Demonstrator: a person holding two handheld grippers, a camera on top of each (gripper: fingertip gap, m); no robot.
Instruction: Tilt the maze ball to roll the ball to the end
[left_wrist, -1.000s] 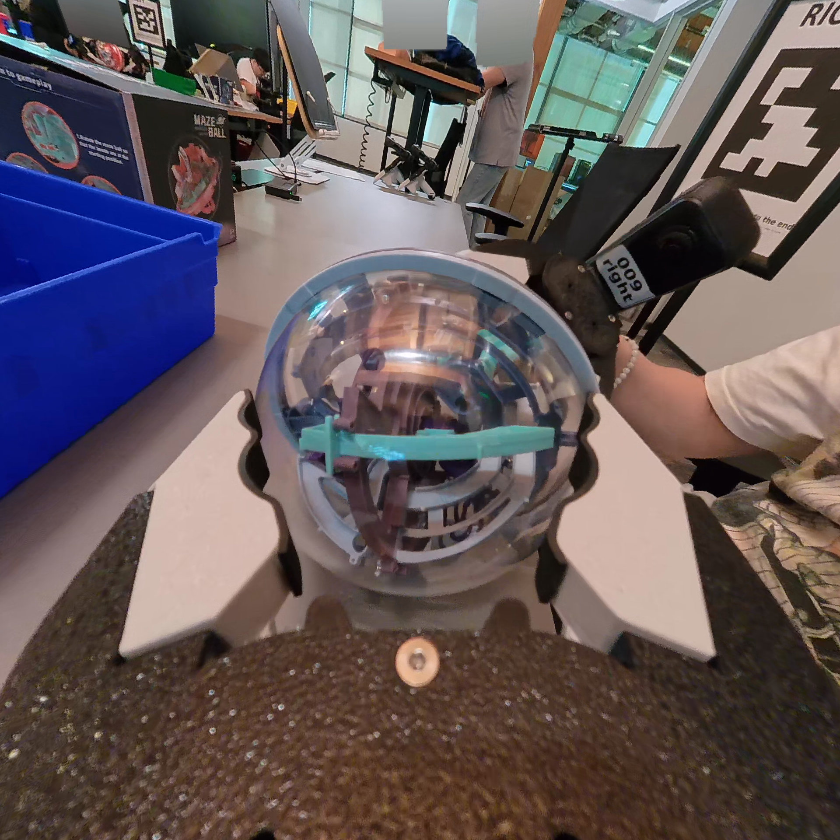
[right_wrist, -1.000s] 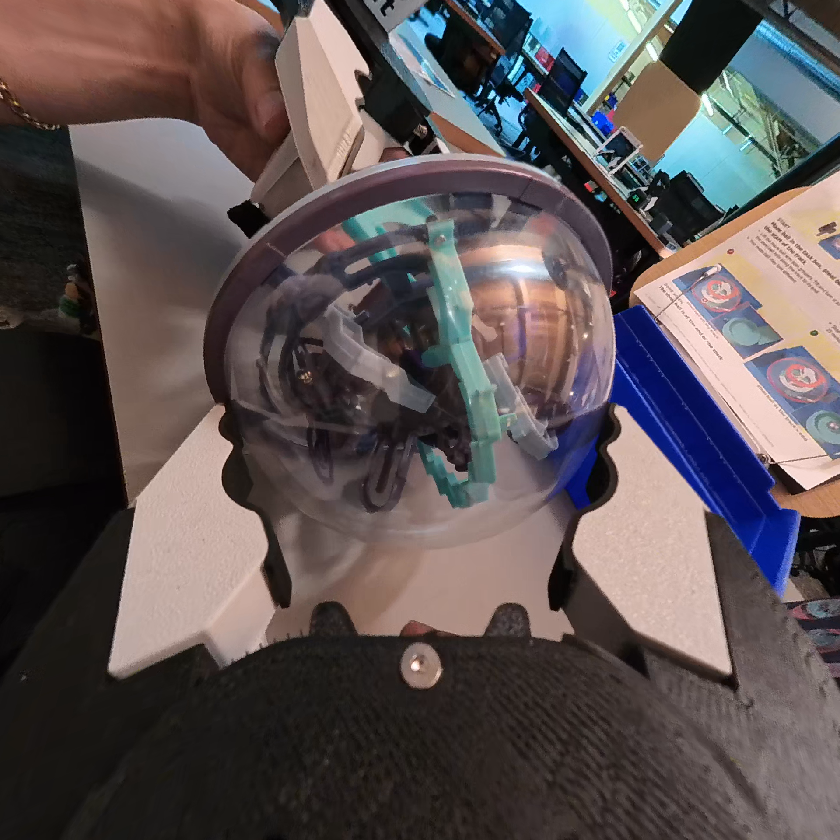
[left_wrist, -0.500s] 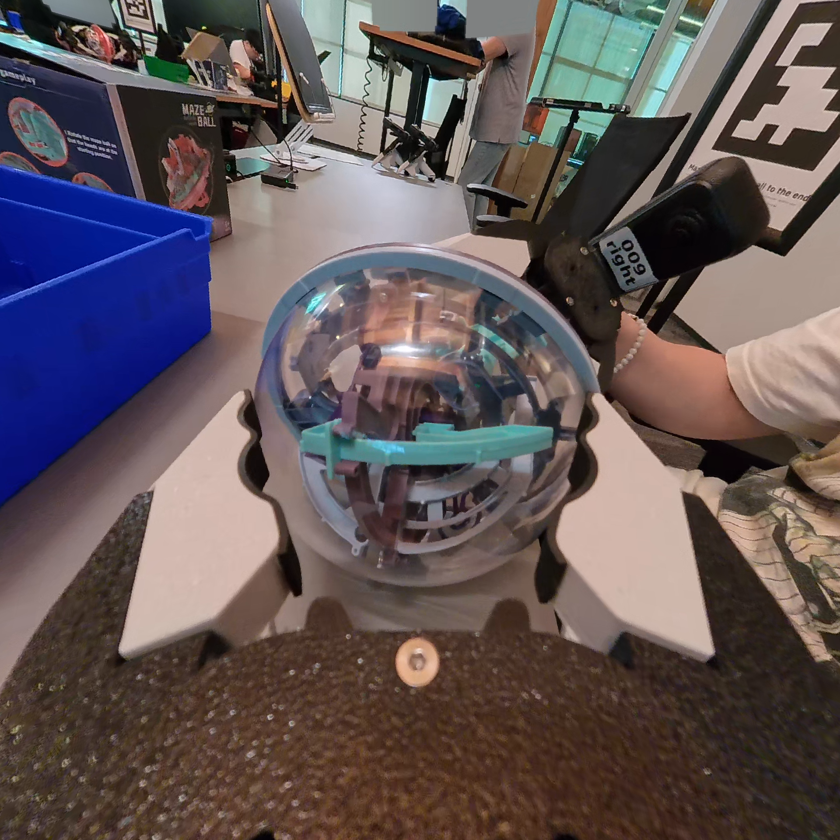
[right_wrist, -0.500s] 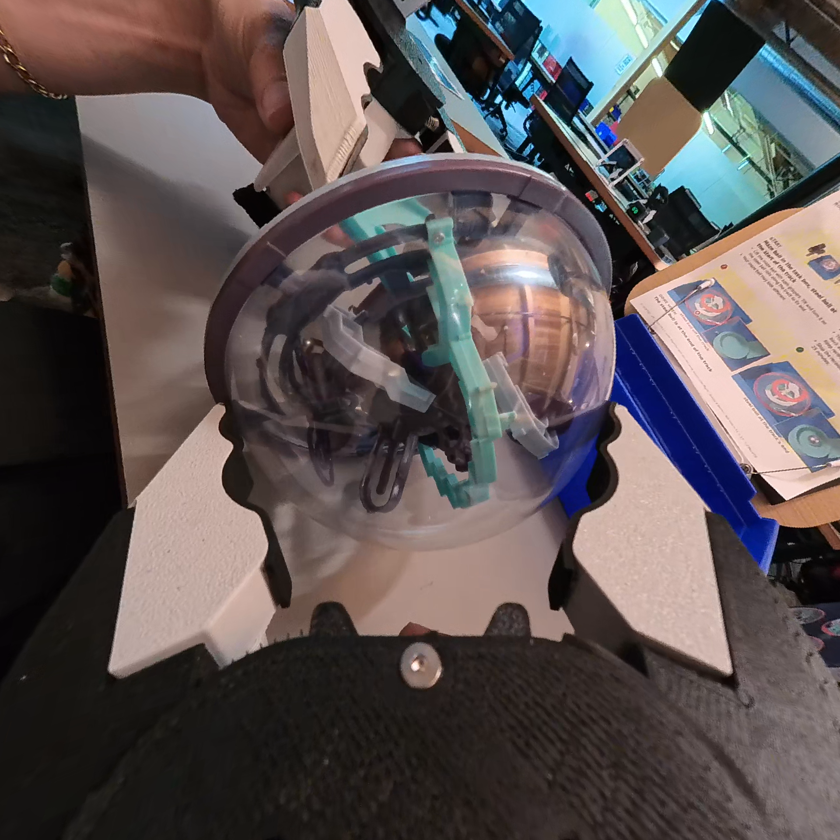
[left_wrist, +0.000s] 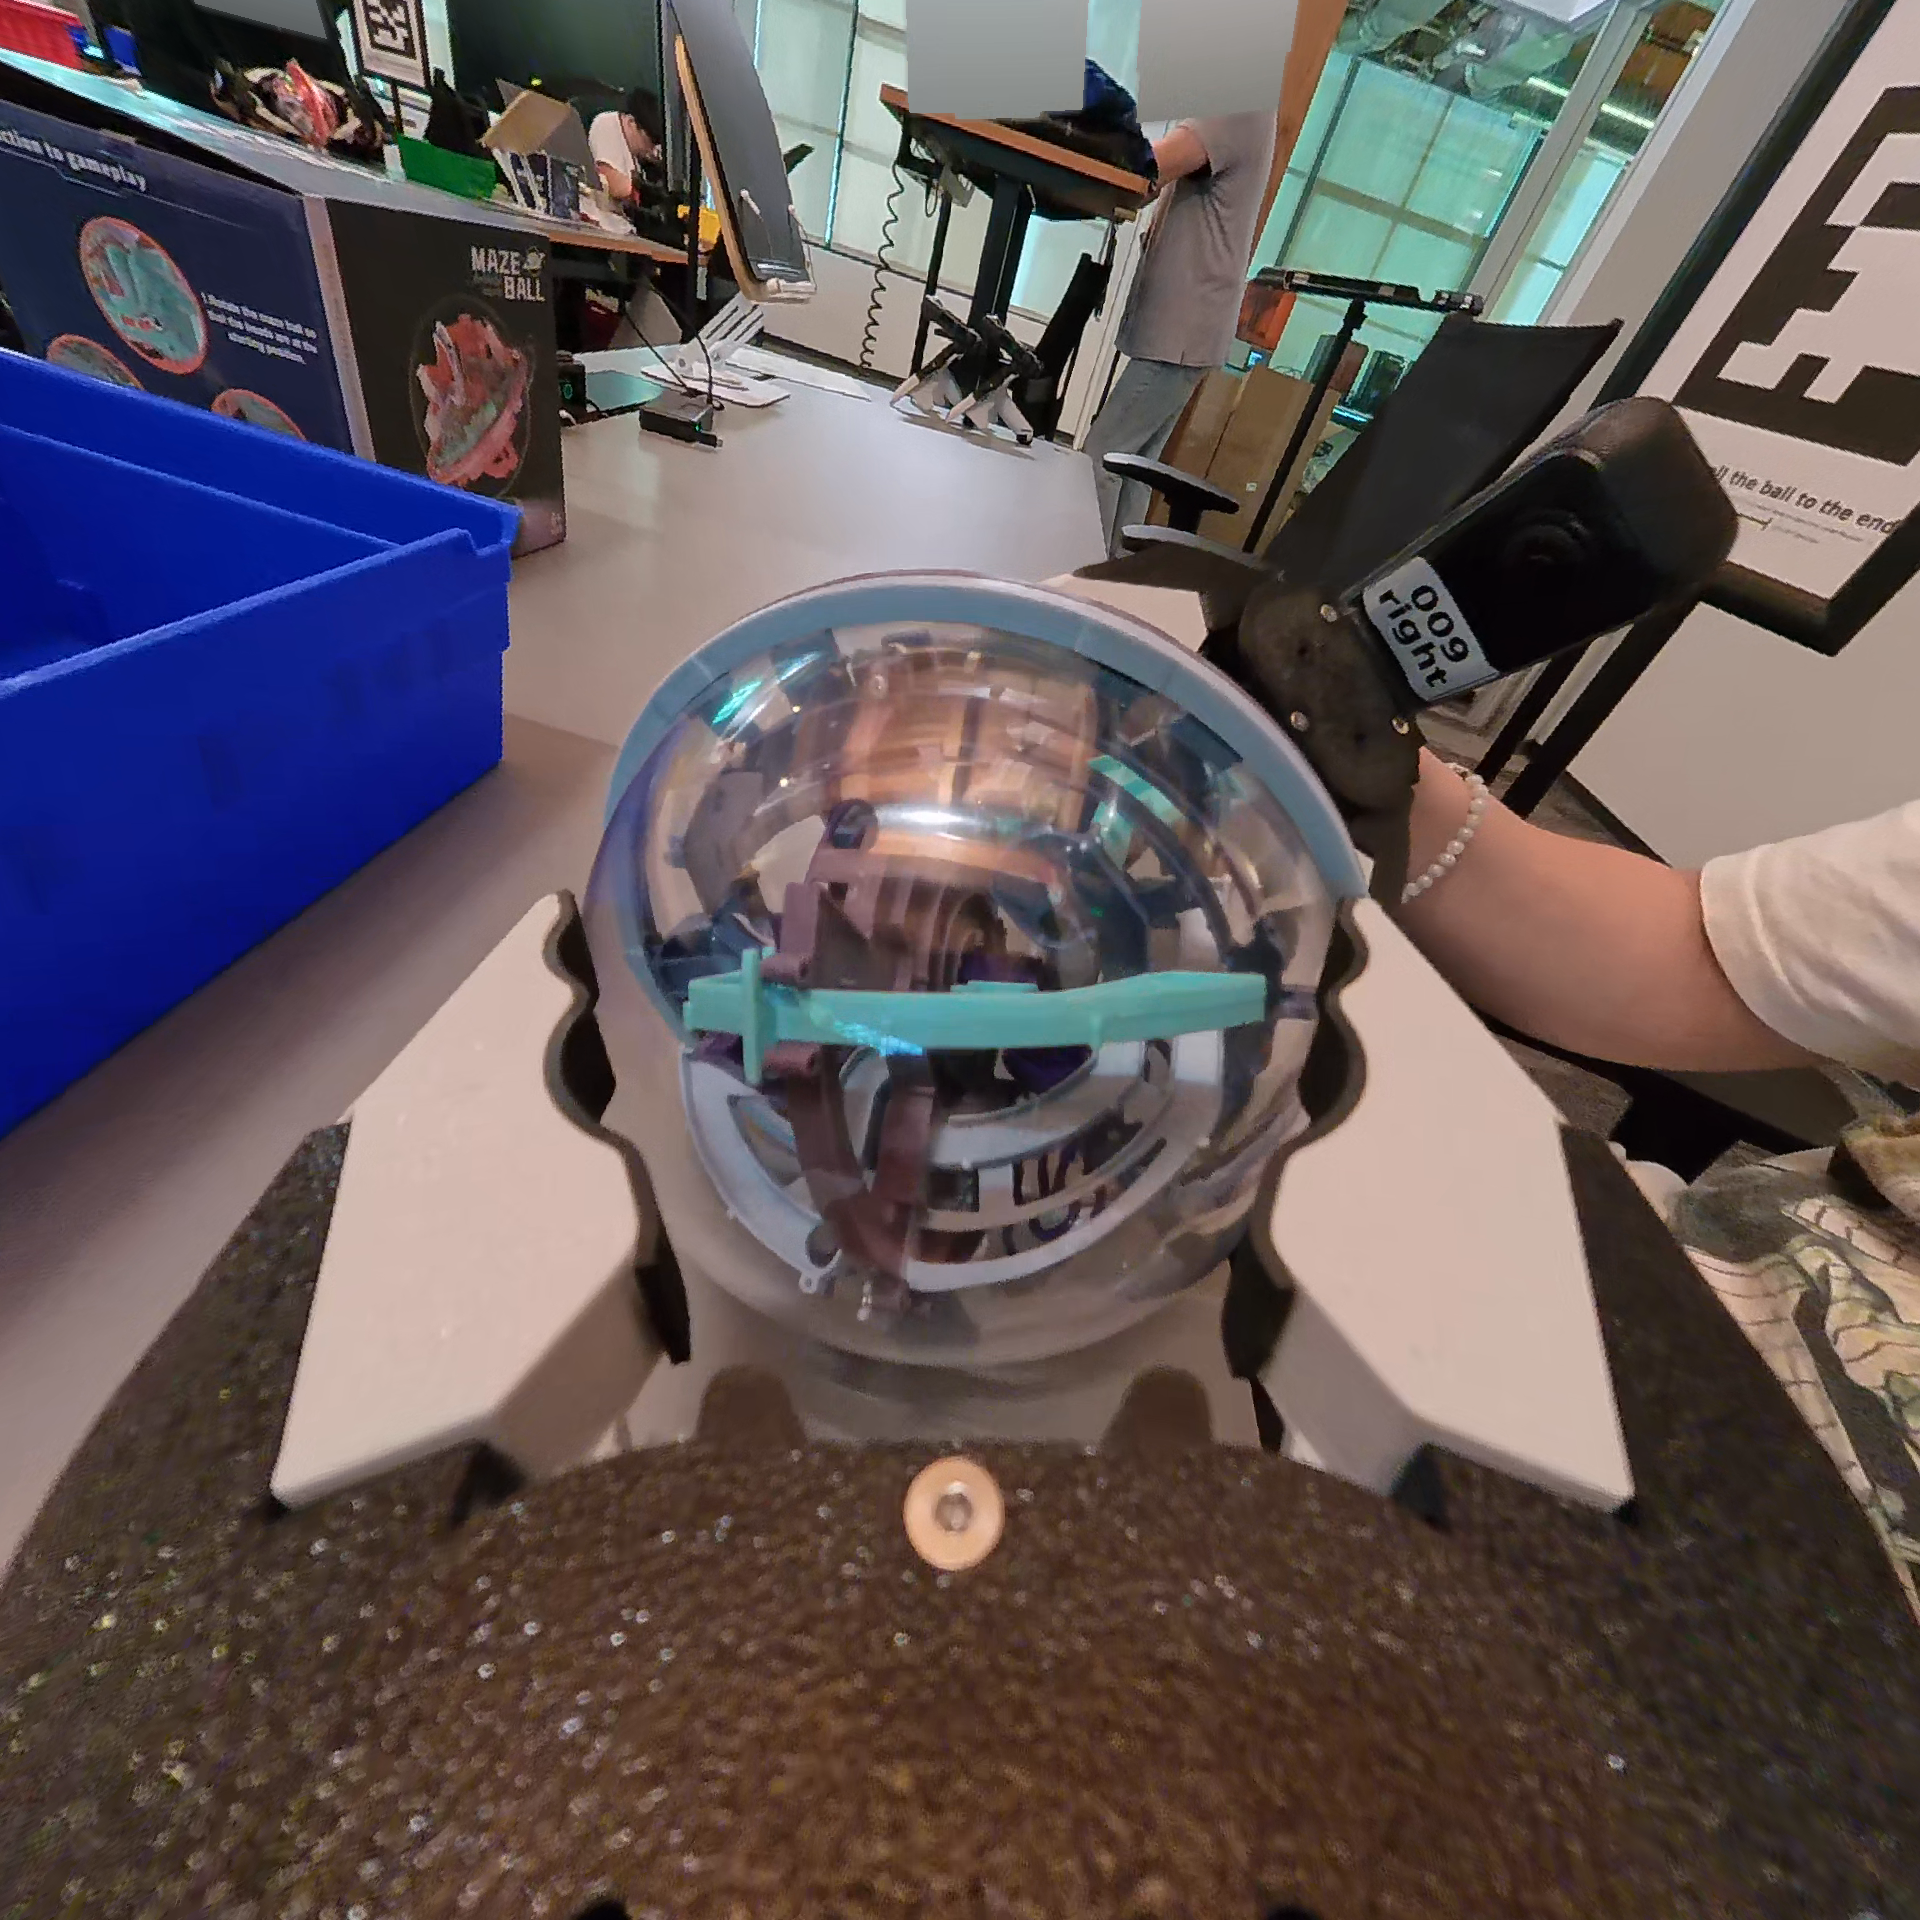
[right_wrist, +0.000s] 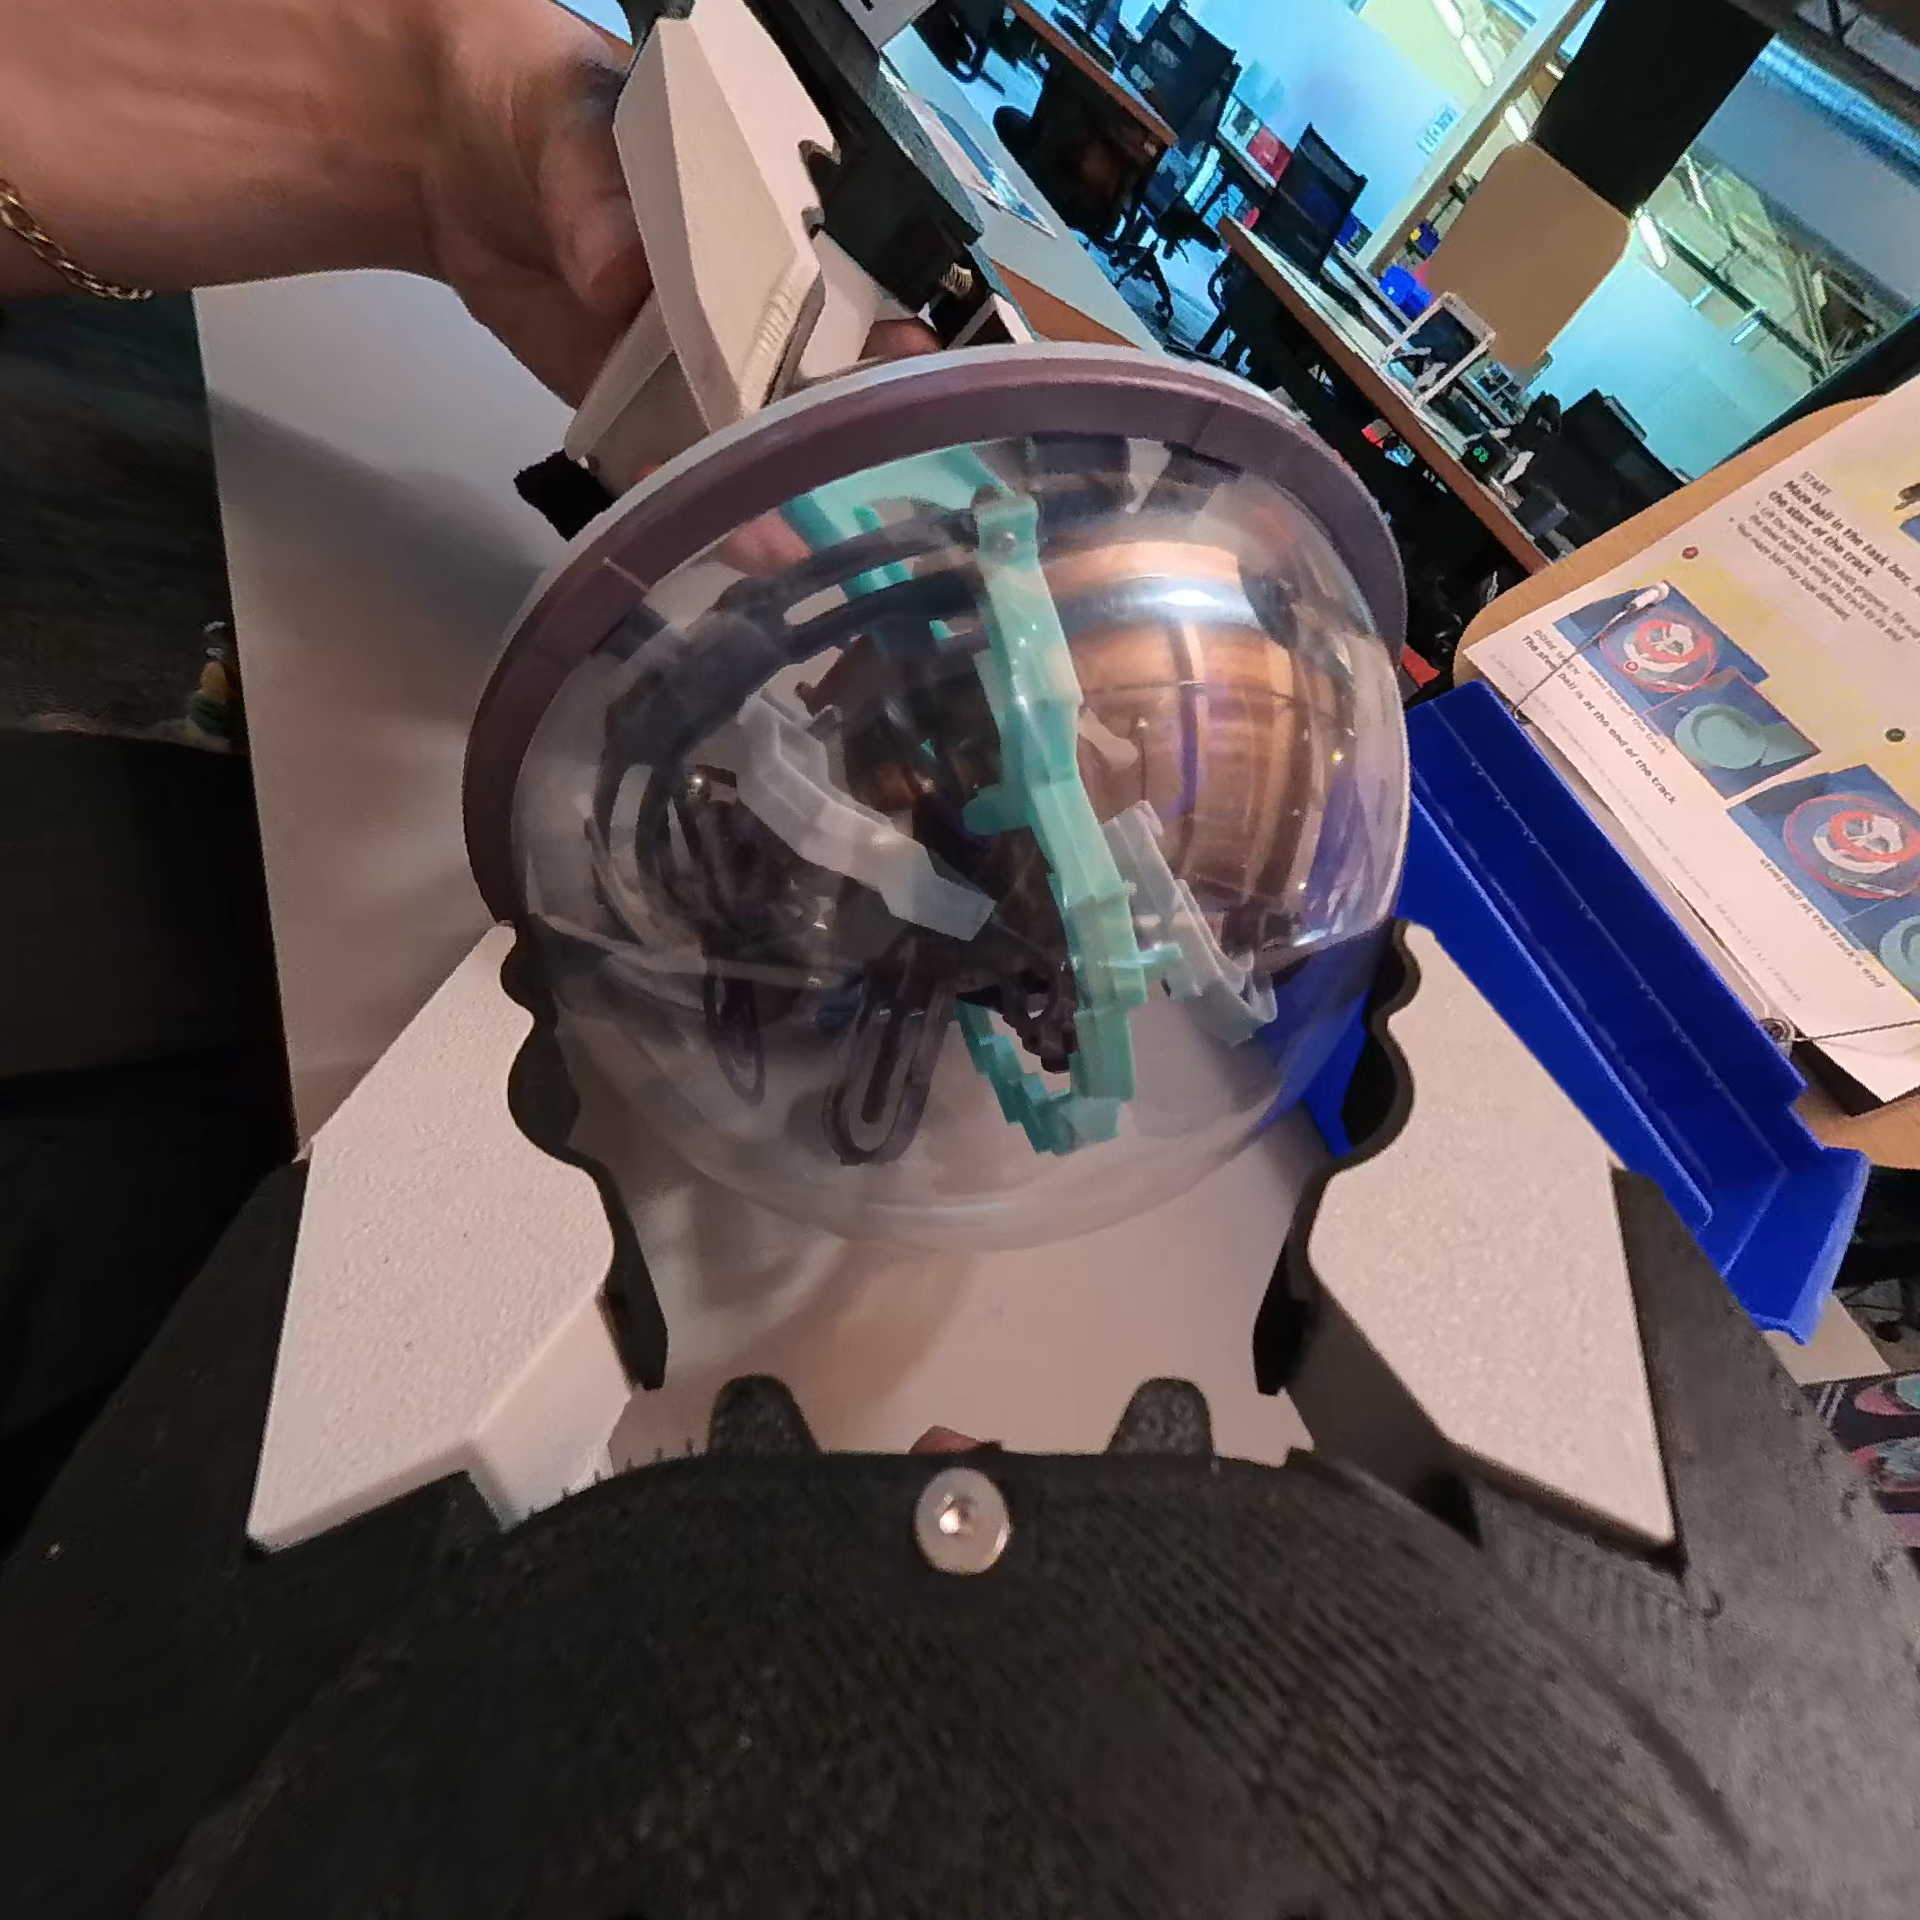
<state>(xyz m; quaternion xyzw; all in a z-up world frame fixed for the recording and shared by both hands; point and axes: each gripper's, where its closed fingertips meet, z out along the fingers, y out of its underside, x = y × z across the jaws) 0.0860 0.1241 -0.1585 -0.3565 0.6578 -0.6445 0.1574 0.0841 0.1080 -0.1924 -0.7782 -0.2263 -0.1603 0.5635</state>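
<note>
Right now I have the maze ball (left_wrist: 956, 997) clamped from two sides, lifted clear of the grey desk (left_wrist: 727, 520). My left gripper (left_wrist: 956, 977) has its jaws spread wide, and its dark wavy pads (left_wrist: 577, 997) press on the clear shell at left and right. My right gripper (right_wrist: 956, 997) does the same from the far side, jaws wide, both pads (right_wrist: 535, 1049) bearing on the sphere. In the left wrist view the ball's light blue seam ring (left_wrist: 935, 613) arches over the top, and a teal track (left_wrist: 977, 1013) runs level across the middle. In the right wrist view the ring looks purple-grey and tilts, and the teal track stands nearly upright. A small steel ball (right_wrist: 698, 781) glints among the dark tracks on the left half. To the left on the desk sits a blue bin (left_wrist: 229, 665), with the toy's box (left_wrist: 312, 312) beyond it.
</note>
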